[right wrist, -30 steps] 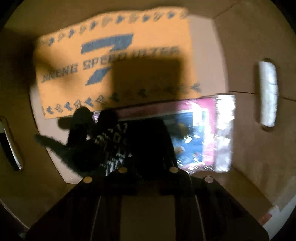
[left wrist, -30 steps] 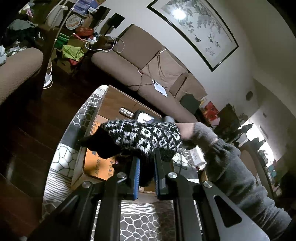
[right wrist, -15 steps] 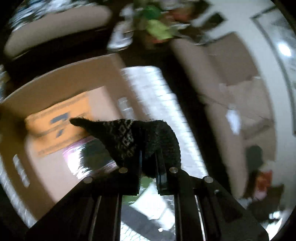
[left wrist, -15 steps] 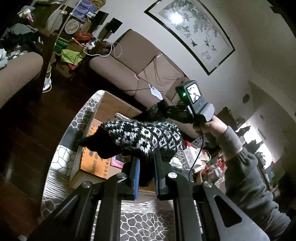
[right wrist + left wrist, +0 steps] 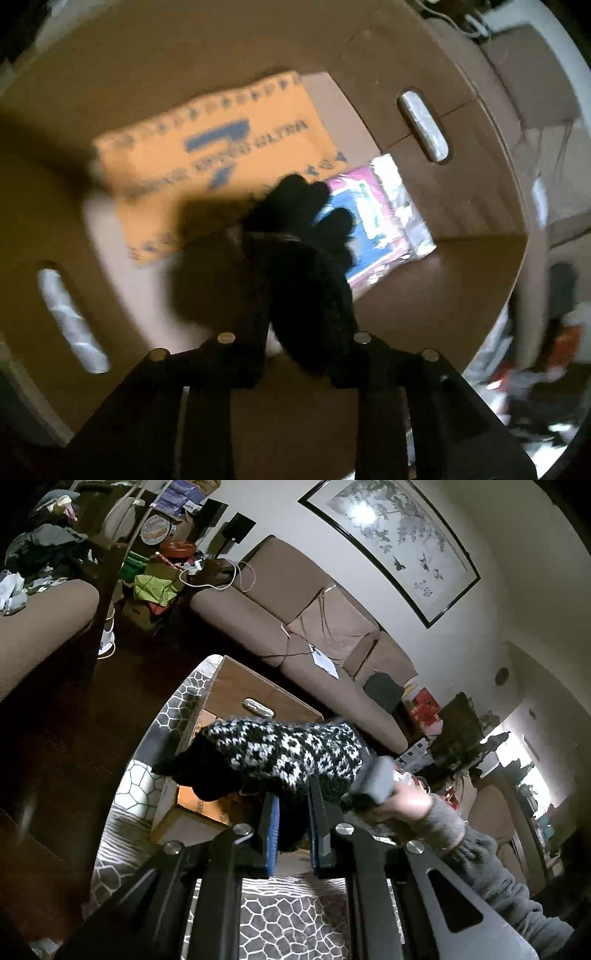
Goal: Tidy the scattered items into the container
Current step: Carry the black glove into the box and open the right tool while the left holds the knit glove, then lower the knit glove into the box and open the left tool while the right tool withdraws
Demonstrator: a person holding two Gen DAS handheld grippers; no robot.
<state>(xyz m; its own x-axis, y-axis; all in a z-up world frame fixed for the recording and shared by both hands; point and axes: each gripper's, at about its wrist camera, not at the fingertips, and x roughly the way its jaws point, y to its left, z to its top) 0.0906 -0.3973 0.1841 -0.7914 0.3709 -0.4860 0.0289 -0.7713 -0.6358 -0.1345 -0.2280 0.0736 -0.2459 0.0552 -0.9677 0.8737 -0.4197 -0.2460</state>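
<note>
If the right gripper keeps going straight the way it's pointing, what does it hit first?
Probably the cardboard box floor, near the orange packet and pink package. The right gripper carries a black glove; depth is unclear.

A home living room is indicated. A brown sofa (image 5: 295, 620) is set along the wall at 12 o'clock, with a cushion (image 5: 332, 624) and a paper (image 5: 325, 662) lying on it. A framed ink painting (image 5: 391, 535) is hung above, at 1 o'clock. A second upholstered seat (image 5: 40, 627) is seen at 9 o'clock. Household clutter (image 5: 155, 568) and a white cable (image 5: 218, 579) are piled at 11 o'clock. Dark wood flooring (image 5: 74, 738) is partly covered by a grey patterned rug (image 5: 291, 919), on which a cardboard box (image 5: 236, 690) is placed. A bright window (image 5: 528, 775) is visible at 3 o'clock.
</note>
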